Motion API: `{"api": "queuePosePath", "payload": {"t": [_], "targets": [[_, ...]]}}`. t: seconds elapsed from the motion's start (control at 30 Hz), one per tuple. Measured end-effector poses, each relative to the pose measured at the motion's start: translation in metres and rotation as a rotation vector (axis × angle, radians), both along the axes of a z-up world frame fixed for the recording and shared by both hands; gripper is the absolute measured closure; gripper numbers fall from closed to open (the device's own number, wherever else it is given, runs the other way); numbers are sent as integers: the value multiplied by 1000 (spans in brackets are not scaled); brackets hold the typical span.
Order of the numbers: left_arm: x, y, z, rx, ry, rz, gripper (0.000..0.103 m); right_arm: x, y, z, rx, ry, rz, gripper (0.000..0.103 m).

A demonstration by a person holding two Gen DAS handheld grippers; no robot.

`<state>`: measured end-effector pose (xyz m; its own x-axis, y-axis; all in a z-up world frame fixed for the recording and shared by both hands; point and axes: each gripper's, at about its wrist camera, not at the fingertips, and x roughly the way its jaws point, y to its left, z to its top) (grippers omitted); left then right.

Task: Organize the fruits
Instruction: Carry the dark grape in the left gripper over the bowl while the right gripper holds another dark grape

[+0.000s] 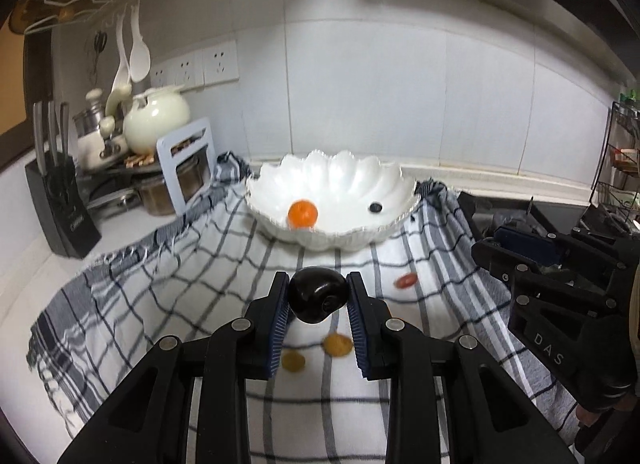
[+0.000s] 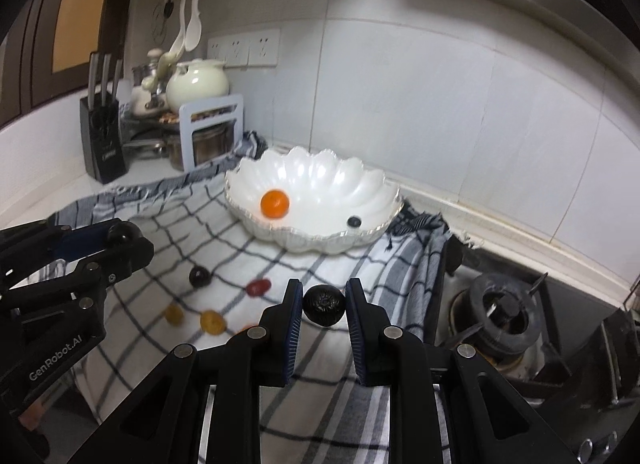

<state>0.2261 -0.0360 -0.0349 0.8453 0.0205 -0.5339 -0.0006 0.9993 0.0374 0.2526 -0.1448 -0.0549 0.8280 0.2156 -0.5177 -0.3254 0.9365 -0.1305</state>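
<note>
Fruits are split three ways: two in the grippers, two in the bowl, the rest loose on the white towel with the dark grid check (image 1: 200, 284).

The left gripper (image 1: 318, 298) is clamped on a smooth, glossy, near-black round fruit (image 1: 318, 296), pinched across its middle between the blue ribbed pads above the towel. The right gripper (image 2: 323, 304) pinches a smaller dark, wrinkled round fruit (image 2: 323, 303) the same way.

Both look light and small. I judge the glossy skin slippery and the flesh easily bruised, so a gentle squeeze across the widest part, as now, suits it. The wrinkled one should grip more readily and seems firmer.

The white scalloped, shell-shaped bowl (image 1: 344, 168) sits at the far side of the towel, near the tiled wall. It holds an orange round fruit (image 1: 303, 213) at the left and a tiny dark berry (image 1: 375, 207) at the right, well apart. Otherwise it has plenty of room.

On the towel near the grippers lie a dark round fruit (image 2: 199, 276), a small red oval fruit (image 2: 258, 287) and a few yellow-orange pieces (image 2: 211, 322).
</note>
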Motion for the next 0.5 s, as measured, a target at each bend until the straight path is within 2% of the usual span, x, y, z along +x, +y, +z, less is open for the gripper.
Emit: {"api": "queuePosePath", "payload": {"t": [0.5], "targets": [[34,14,35,2,-94,-58,74,21,13,36,43,-116,-58,79]]}}
